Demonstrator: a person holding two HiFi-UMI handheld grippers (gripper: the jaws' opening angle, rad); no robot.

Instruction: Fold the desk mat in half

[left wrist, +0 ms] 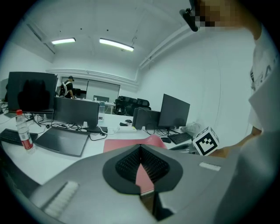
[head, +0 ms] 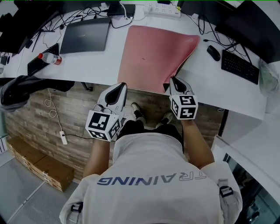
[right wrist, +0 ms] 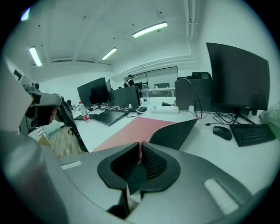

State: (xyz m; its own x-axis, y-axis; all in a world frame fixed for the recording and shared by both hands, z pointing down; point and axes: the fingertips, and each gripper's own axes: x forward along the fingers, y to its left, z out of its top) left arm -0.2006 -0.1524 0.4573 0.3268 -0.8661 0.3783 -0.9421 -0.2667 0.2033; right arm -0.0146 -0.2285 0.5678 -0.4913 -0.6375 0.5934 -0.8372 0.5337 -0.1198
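Note:
A pink desk mat (head: 153, 52) lies on the white desk (head: 87, 65), its black underside showing along the raised right edge. My right gripper (head: 173, 79) is shut on the mat's near right corner. In the right gripper view the stitched edge of the mat (right wrist: 131, 129) runs up between the closed jaws of the right gripper (right wrist: 140, 146). My left gripper (head: 121, 85) sits at the near left corner, at the desk's front edge. In the left gripper view the left gripper (left wrist: 141, 151) has its tips together with pink mat (left wrist: 124, 143) between the pads.
A closed laptop (head: 85, 36) and a water bottle (head: 49, 57) lie left of the mat. A mouse (head: 213, 52) and keyboard (head: 238, 65) lie to its right, a power strip (head: 164, 9) behind it. A black chair (head: 26, 85) stands at the left.

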